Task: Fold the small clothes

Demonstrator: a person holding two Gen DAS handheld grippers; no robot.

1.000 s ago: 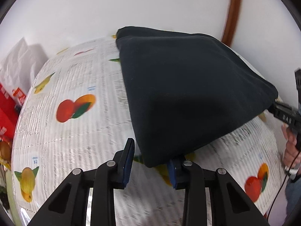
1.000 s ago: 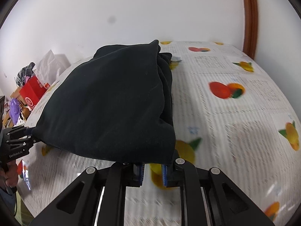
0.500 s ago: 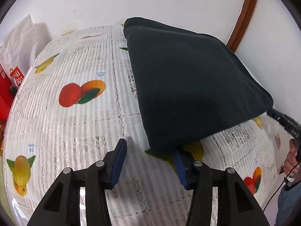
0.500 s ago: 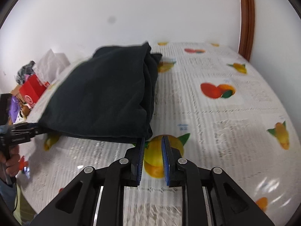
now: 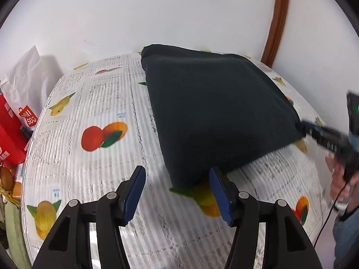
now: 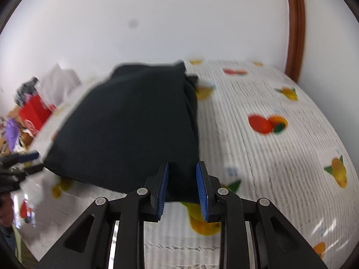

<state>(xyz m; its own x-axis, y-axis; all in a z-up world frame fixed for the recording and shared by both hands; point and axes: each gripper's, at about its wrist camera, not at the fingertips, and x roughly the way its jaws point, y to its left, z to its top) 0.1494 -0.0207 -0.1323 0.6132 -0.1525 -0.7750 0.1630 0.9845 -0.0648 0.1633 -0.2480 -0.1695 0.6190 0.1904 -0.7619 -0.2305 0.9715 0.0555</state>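
A folded black garment [image 5: 215, 114] lies on the fruit-print tablecloth [image 5: 94, 103]. My left gripper [image 5: 177, 192] is open, its jaws wide, with the garment's near corner lying between the blue pads, not pinched. In the right wrist view the garment [image 6: 130, 121] fills the middle. My right gripper [image 6: 182, 186] is open, its pads standing on either side of the garment's near right corner. The right gripper also shows at the garment's far right corner in the left wrist view [image 5: 323, 136].
A red box [image 5: 11, 132] and a white bag [image 5: 24, 83] stand off the table's left edge. A white wall and brown door frame [image 5: 276, 20] rise behind the table. The person's hand [image 5: 341, 177] is at the right.
My left gripper has opened wider and stays at the garment's near corner. My right gripper has opened and moved forward, so the garment's corner now lies between its pads.
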